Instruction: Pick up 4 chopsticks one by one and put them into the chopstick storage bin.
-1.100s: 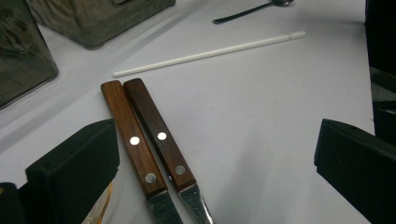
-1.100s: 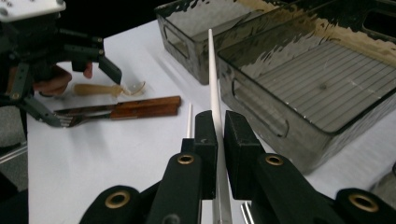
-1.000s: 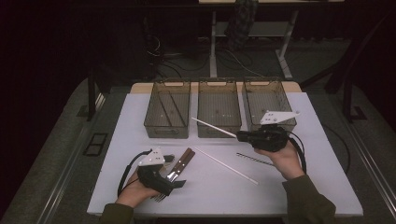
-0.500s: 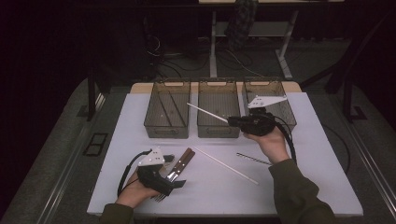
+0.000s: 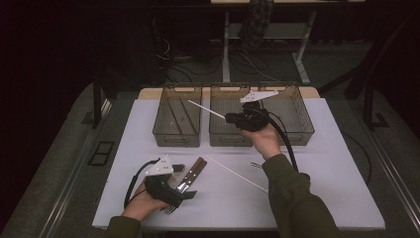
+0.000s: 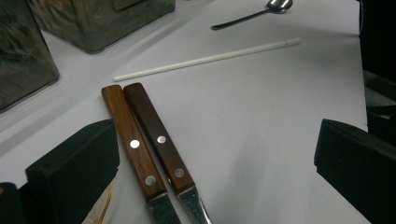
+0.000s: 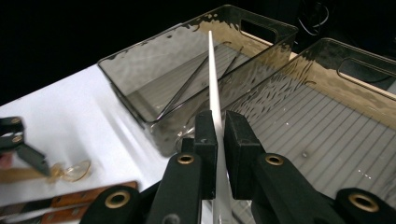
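Observation:
My right gripper [image 5: 229, 118] is shut on a thin white stick [image 5: 205, 109] and hangs above the middle bin [image 5: 221, 140]. The stick's far end reaches over the left bin [image 5: 176, 140]. In the right gripper view the pads of my right gripper [image 7: 220, 140] pinch the white stick [image 7: 212, 79], which points at the left bin [image 7: 140, 70], where dark thin sticks [image 7: 187, 93] lie. My left gripper [image 5: 174, 196] rests open near the table's front edge. In its own view the left gripper [image 6: 215, 168] straddles two wood-handled knives [image 6: 149, 144].
A second white stick [image 5: 237, 173] and a small spoon [image 5: 256, 164] lie on the white table [image 5: 322, 188]; the left gripper view shows this stick [image 6: 205, 58] and the spoon [image 6: 254, 14] beyond the knives. A third bin [image 5: 297, 116] stands at the back right.
My right hand has carried the white stick left and toward the back, from the right bin's front to above the middle bin. The left hand has stayed put.

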Demonstrator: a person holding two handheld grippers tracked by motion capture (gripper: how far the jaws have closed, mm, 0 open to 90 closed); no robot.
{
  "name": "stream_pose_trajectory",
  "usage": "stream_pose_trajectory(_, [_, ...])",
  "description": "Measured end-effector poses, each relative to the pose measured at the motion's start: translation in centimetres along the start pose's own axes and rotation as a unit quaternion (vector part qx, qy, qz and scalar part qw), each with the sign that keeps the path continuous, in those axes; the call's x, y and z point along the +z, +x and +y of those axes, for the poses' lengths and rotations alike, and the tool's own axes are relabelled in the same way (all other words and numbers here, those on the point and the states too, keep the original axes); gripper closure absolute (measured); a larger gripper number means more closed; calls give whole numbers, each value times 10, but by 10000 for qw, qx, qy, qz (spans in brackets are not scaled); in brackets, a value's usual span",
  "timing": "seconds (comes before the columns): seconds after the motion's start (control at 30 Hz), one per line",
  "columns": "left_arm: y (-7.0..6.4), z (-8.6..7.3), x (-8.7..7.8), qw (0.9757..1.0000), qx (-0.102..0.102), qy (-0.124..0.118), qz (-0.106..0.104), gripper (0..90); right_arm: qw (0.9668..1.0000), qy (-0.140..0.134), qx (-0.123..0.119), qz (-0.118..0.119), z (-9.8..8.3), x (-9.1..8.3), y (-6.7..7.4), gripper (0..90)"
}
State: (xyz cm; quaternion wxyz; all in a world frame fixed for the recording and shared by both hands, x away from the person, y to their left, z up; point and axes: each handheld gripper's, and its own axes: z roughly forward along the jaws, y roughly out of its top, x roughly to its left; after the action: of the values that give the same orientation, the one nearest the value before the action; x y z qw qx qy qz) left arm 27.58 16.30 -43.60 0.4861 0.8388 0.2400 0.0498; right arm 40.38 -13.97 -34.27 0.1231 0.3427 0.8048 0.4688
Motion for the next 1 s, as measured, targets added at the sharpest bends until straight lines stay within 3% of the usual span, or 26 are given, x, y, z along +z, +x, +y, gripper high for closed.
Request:
stream_pose_trajectory(0.67, [1, 0, 0, 10000, -12, 6, 13, 0, 9983, 439, 125, -372, 32, 78, 6, 838])
stream_pose_trajectory(1.0, [1, 0, -1, 10000, -40, -27, 2, 0, 9964, 695, 12, -487, 44, 117, 18, 838])
